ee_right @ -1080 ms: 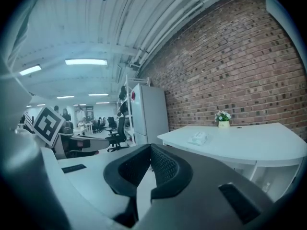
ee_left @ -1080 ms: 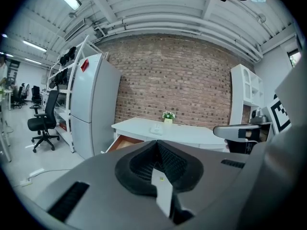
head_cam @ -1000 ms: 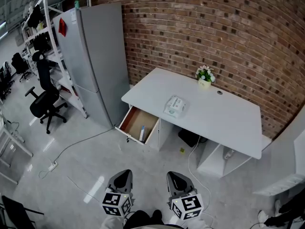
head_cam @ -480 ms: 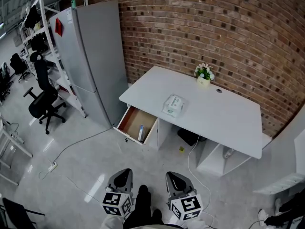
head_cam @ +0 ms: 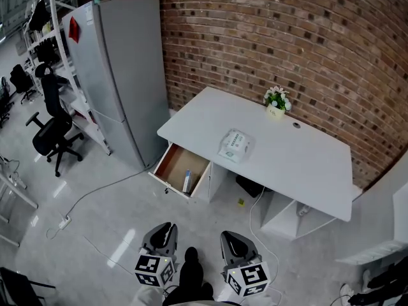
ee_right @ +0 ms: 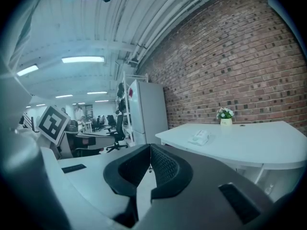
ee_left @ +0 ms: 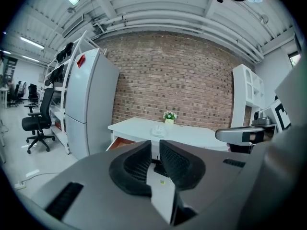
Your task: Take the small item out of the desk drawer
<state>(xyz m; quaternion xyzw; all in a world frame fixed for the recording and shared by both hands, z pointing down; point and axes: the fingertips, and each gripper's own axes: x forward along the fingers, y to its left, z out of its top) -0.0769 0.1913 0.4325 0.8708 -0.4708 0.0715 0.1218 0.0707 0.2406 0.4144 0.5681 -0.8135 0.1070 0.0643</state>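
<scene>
The white desk (head_cam: pixel 280 155) stands against the brick wall with its wooden drawer (head_cam: pixel 173 164) pulled open on the left side. A small pale, upright item (head_cam: pixel 187 181) lies in the drawer near its right wall. Both grippers hang low over the floor, well short of the desk. My left gripper (head_cam: pixel 167 227) (ee_left: pixel 155 145) has just been opening its jaws: a narrow gap shows between the pads and nothing is in it. My right gripper (head_cam: pixel 228 236) (ee_right: pixel 150 147) is shut, pads touching, and holds nothing. The left gripper view shows the drawer (ee_left: pixel 120 142) far ahead.
On the desk sit a tissue pack (head_cam: pixel 234 143) and a small flower pot (head_cam: pixel 276 101). A tall grey fridge (head_cam: pixel 118 69) stands left of the drawer, with shelves and an office chair (head_cam: pixel 48 129) beyond. A cable (head_cam: pixel 95 196) runs across the floor.
Both grippers have come a little forward toward the desk as the person steps. A dark shoe now shows between them. The drawer and the item have not moved.
</scene>
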